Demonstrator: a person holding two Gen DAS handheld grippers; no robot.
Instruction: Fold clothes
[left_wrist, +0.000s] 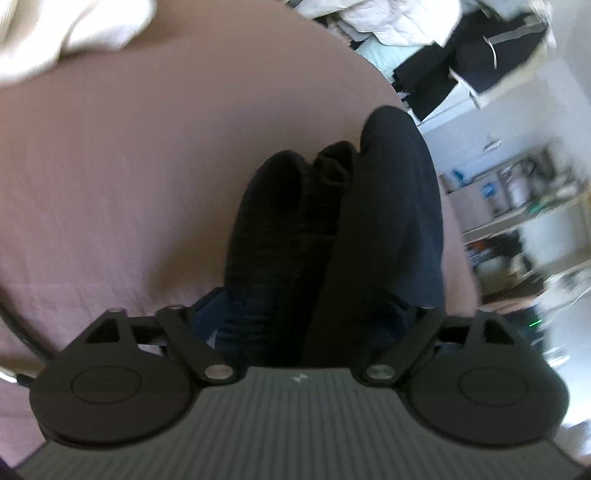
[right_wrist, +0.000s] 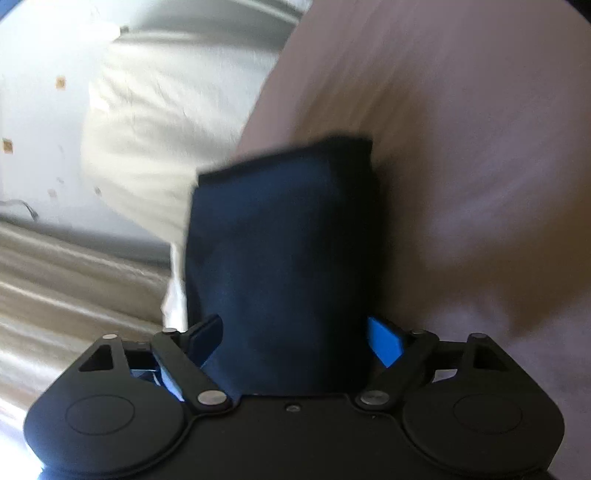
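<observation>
The largest thing before me was the dusty-pink bedsheet (left_wrist: 147, 184), which filled most of the left wrist view and ran up the right side of the right wrist view (right_wrist: 461, 147). Beyond its edge in the right wrist view lay a big white pillow (right_wrist: 140, 147), blurred. A corner of white cloth (left_wrist: 74, 29) also showed at the top left of the left wrist view. The dark garment (left_wrist: 351, 229) lay on the sheet in long rumpled folds, running straight away from my left gripper (left_wrist: 308, 314). In the right wrist view a navy folded piece (right_wrist: 284, 258) with a squared far edge rested on the sheet's edge, partly in front of the pillow; I could not tell whether the two were one garment. A heap of dark and pale clothes (left_wrist: 461, 55) sat off the bed at the upper right, above cluttered shelves (left_wrist: 517, 206) that were too blurred to read. My left tongs stood spread wide with the dark cloth lying loose between them, so I took them as released. My right gripper (right_wrist: 295, 336) was likewise spread wide, its blue pads (right_wrist: 384, 339) flanking the navy piece rather than pinching it.
</observation>
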